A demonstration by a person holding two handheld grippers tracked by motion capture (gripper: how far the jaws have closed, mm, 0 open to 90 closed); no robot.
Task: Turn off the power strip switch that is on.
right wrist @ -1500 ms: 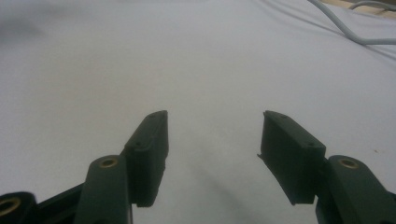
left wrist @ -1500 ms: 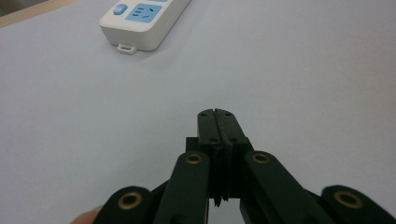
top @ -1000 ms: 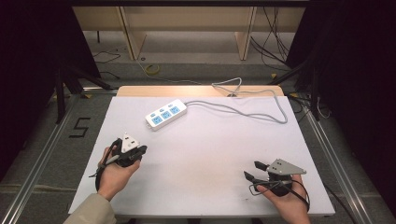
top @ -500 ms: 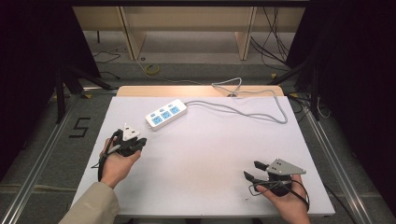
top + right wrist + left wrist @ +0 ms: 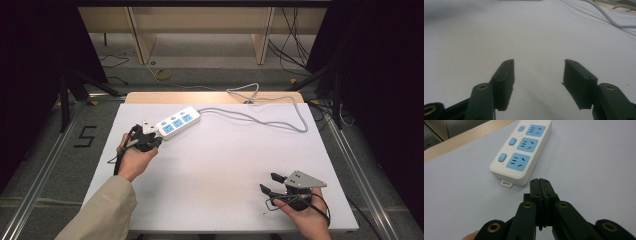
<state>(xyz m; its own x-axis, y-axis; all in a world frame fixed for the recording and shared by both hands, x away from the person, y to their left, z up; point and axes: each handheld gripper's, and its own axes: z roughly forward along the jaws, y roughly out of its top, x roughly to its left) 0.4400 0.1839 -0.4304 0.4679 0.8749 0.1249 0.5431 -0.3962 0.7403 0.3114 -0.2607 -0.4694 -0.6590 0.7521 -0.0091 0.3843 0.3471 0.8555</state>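
1. Leftmost, on the grey floor beside the table, a dark painted figure "5" [image 5: 86, 136] can be read.
2. Next, the left gripper [image 5: 150, 140] rests on the white table top [image 5: 225, 165], its black jaws pressed together with nothing between them, the tips just short of the near end of the power strip.
3. The white three-socket power strip with blue socket faces and blue switches [image 5: 522, 152] lies flat at the far left of the table; no lettering on it is legible.
4. Its grey cord [image 5: 260, 117] loops toward the table's far right edge.
5. The right gripper [image 5: 273, 183] sits near the front right corner, jaws spread wide and empty, well apart from the strip.
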